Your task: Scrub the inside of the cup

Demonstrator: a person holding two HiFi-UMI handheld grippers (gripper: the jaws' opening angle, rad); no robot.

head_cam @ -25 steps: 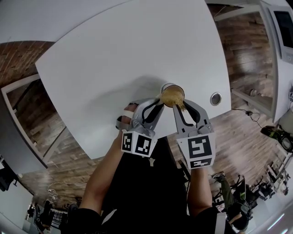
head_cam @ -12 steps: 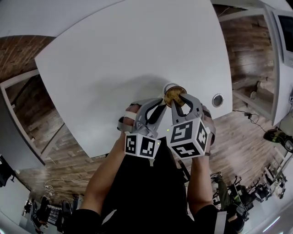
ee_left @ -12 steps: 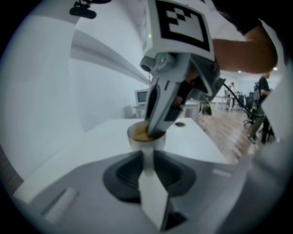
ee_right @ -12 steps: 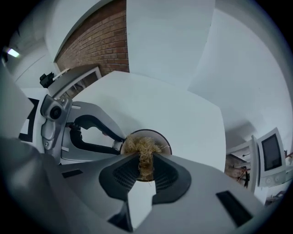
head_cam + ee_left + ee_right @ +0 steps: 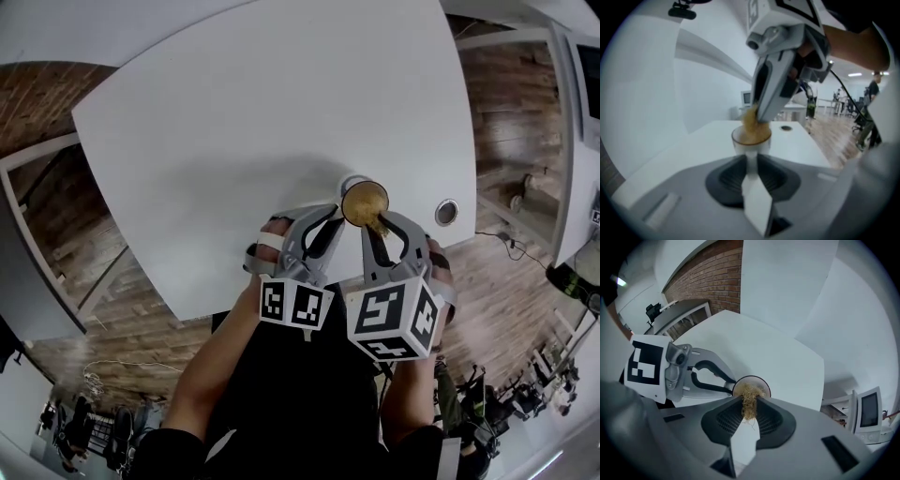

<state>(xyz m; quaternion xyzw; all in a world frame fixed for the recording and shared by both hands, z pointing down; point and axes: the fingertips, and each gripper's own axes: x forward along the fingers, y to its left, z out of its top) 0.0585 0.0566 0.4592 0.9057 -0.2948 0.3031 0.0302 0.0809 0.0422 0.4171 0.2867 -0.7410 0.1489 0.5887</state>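
A small white cup (image 5: pixel 364 202) stands near the front edge of the white table (image 5: pixel 234 141). My left gripper (image 5: pixel 336 216) is shut on the cup's near side, and a white part of the cup (image 5: pixel 751 140) sits between its pads. My right gripper (image 5: pixel 375 223) points steeply down from above, shut on a wad of yellow-brown scrubber fibres (image 5: pixel 749 401). That scrubber (image 5: pixel 363 202) fills the cup's mouth. In the right gripper view the cup's rim (image 5: pixel 762 381) shows just past the right gripper (image 5: pixel 749 406), with the left gripper (image 5: pixel 726 385) at its left side.
A round cable hole (image 5: pixel 446 212) lies in the table, right of the cup. The table's front edge runs just under both hands, with wooden floor (image 5: pixel 506 281) beyond. A monitor (image 5: pixel 868 411) stands at the far right.
My right gripper has rolled about its own line with the scrubber in the cup, so its marker cube now shows two faces. The left gripper and the cup have kept still.
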